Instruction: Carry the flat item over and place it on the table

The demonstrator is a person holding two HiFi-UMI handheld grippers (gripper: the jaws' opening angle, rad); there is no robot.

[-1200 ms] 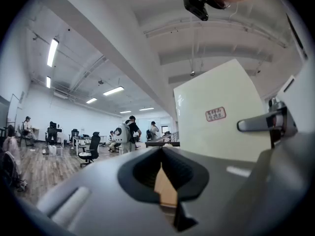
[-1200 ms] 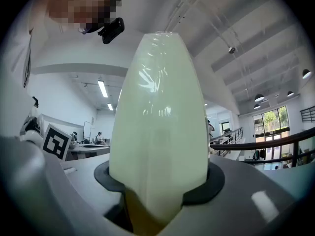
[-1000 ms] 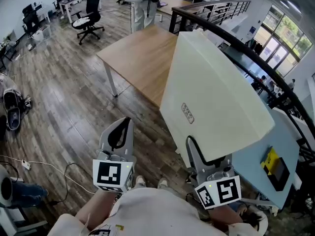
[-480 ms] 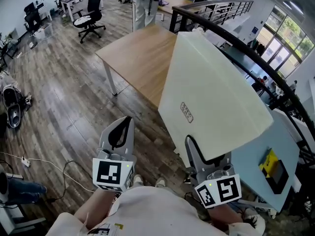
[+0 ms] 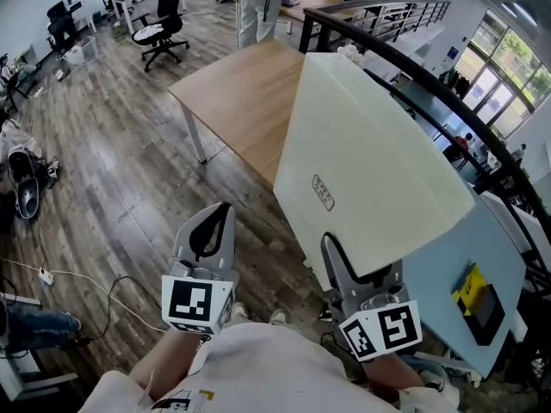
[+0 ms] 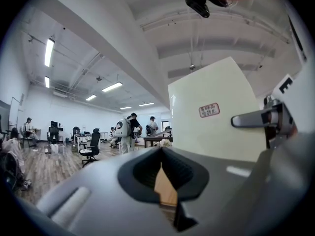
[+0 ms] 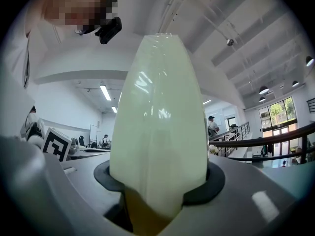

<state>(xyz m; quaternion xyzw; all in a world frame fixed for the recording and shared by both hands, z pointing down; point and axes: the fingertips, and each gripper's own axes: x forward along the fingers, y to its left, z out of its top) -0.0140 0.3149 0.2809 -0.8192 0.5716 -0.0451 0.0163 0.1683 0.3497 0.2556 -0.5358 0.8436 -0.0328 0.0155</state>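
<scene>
A large flat white panel (image 5: 370,170) with a small label stands tilted over the right half of the head view. My right gripper (image 5: 344,267) is shut on its lower edge; one jaw lies over the panel's face and the other is hidden behind it. In the right gripper view the panel (image 7: 160,117) rises straight out from between the jaws of that gripper (image 7: 157,191). A wooden table (image 5: 241,101) stands ahead, its right part hidden by the panel. My left gripper (image 5: 215,218) is held beside the panel at the left, shut and holding nothing; in its own view that gripper (image 6: 161,154) points toward the table, with the panel (image 6: 221,112) at the right.
A dark railing (image 5: 405,67) curves along the right, behind the panel. An office chair (image 5: 164,24) and a standing person (image 5: 254,7) are beyond the table. Cables (image 5: 52,282) and a bag (image 5: 21,188) lie on the wood floor at left. A blue surface with a yellow item (image 5: 473,286) is at lower right.
The panel has shifted slightly to the left in the head view and the floor has slid a little. Both grippers keep the same hold.
</scene>
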